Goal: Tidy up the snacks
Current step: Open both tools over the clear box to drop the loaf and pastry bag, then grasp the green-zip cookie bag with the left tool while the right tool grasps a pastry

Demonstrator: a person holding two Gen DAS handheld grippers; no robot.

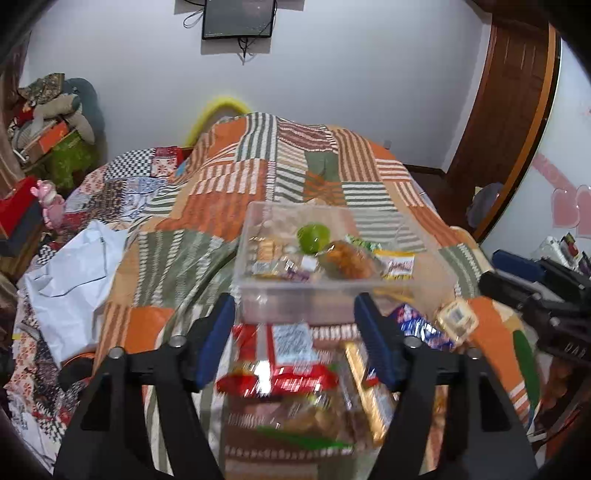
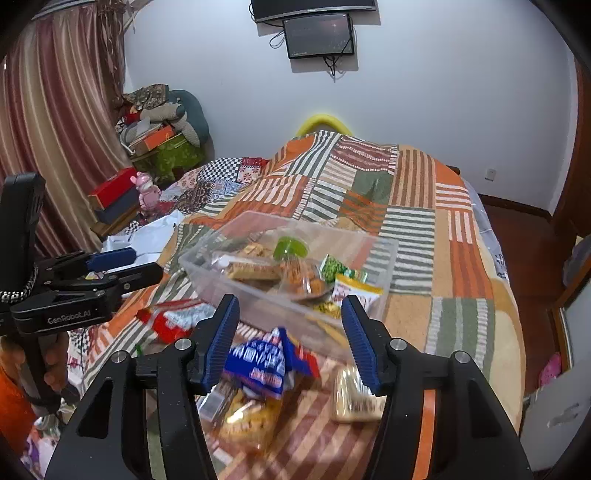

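- A patchwork blanket (image 1: 258, 177) in orange, green and white stripes covers the bed, with a white plastic bag (image 1: 70, 273) crumpled at its left edge and a pink toy (image 2: 147, 192) beyond that.
- Two dark screens (image 2: 319, 35) hang on the white wall, cables dangling beneath.
- A clear plastic container (image 1: 295, 299) sits on the blanket straight ahead of both tools, its near wall standing between the fingertips and the snacks inside.
- Left gripper (image 1: 295, 339) is wide open, holding nothing; a red-wrapped packet (image 1: 277, 380) lies below the gap, with a bag of golden biscuits (image 1: 310, 417) nearer the camera, both blurred.
- Right gripper (image 2: 291, 339) is spread wide too, empty; a blue-and-white snack bag (image 2: 266, 362) lies between its fingers, and a pale wrapped block (image 2: 354, 398) rests by the right finger.
- In the container: a green round tub (image 2: 290, 247), a clear pack of orange-brown snacks (image 2: 306, 278), a yellow-and-white packet (image 2: 354, 290) and biscuit bars (image 2: 255, 271).
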